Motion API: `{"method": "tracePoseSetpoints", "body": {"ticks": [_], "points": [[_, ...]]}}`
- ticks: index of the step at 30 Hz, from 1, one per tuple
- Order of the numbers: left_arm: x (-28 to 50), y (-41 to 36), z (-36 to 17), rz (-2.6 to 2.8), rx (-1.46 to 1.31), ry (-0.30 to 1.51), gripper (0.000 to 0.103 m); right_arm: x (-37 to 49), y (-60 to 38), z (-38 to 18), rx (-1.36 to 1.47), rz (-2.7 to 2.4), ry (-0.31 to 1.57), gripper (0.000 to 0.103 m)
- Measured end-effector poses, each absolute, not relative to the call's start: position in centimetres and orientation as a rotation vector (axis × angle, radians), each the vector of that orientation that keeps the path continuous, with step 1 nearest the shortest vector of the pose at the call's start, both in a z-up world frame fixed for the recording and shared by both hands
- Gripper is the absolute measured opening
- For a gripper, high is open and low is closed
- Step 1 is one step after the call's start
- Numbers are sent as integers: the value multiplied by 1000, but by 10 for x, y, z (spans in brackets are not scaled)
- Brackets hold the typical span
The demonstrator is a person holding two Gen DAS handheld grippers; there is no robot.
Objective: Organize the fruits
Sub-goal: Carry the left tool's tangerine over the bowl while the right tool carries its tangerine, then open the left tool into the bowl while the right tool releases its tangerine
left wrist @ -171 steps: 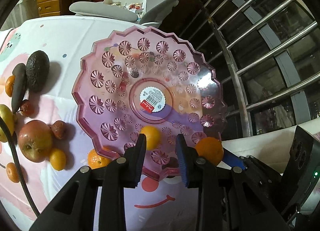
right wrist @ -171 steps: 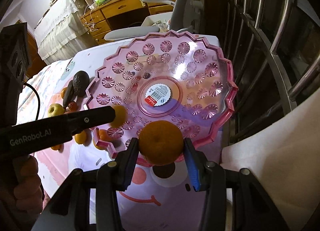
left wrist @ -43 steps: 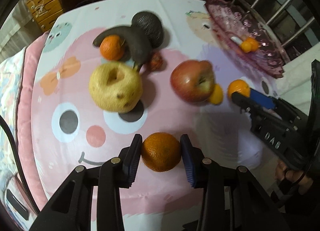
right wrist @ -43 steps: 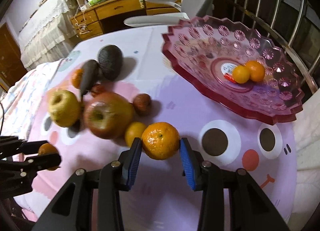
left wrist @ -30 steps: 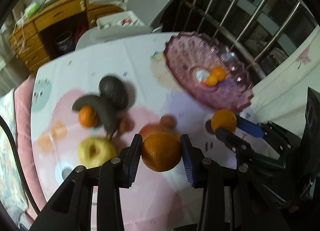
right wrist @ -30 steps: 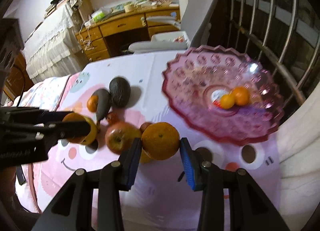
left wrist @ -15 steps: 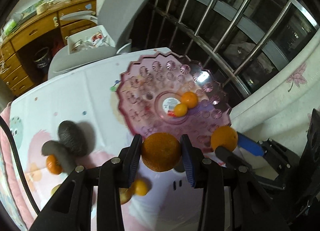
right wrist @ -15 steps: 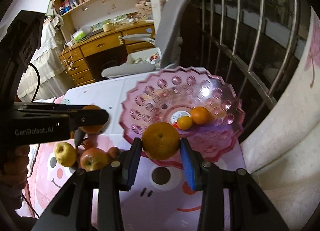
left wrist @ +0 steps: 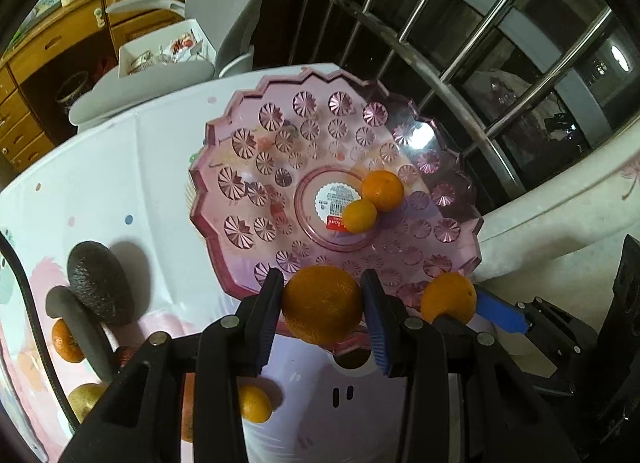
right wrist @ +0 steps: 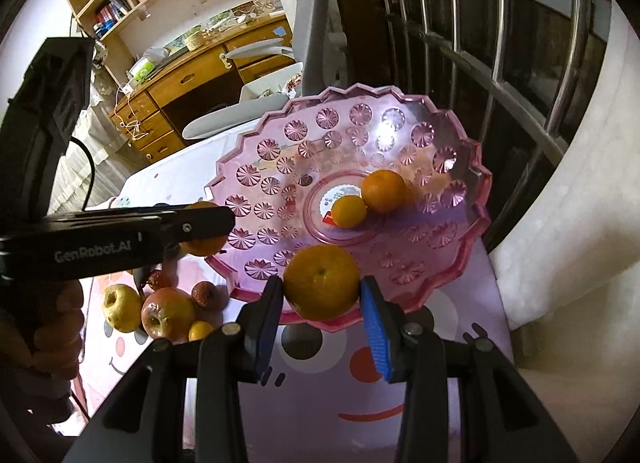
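A pink scalloped glass plate (left wrist: 248,143) (right wrist: 472,191) holds two small oranges (left wrist: 382,190) (right wrist: 383,190) near its label. My left gripper (left wrist: 322,305) is shut on an orange (left wrist: 322,303) held over the plate's near rim. My right gripper (right wrist: 322,289) is shut on another orange (right wrist: 322,287), also at the near rim. In the left wrist view the right gripper's orange (left wrist: 449,297) shows to the right. In the right wrist view the left gripper's orange (right wrist: 200,245) shows to the left.
On the pink face-print cloth (right wrist: 320,395) lie an avocado (left wrist: 100,281), a dark banana (left wrist: 80,327), a red apple (right wrist: 168,313), a yellow apple (right wrist: 118,307) and small oranges (left wrist: 254,403). Metal railing (right wrist: 500,63) stands behind the plate. A grey chair (left wrist: 224,7) is at the back.
Both grippers have carried their oranges from the cloth up to the plate and moved in closer over its near rim. Both stay shut.
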State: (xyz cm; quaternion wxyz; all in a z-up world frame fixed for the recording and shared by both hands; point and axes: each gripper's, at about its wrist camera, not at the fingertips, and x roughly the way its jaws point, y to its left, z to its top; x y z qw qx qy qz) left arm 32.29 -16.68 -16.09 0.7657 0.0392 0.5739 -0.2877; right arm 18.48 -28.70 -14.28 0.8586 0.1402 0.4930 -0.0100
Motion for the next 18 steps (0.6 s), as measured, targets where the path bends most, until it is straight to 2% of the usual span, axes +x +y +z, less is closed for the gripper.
{"method": "tracePoseSetpoints", "body": {"ticks": [7,11,14,18], "points": [[324,-166,-162,-612,88,1267,40,189,-290,-142,317,-10,1017,41],[320,-161,-150,-614,92,1240,58,189,-290,-141,336,-8,1018,41],[318,-155,-143,-603,86,1227,60,187,-288,-139,348,-6,1018,41],[312,-140,-133,-586,68,1210,70,183,-284,-136,370,-7,1023,41]]}}
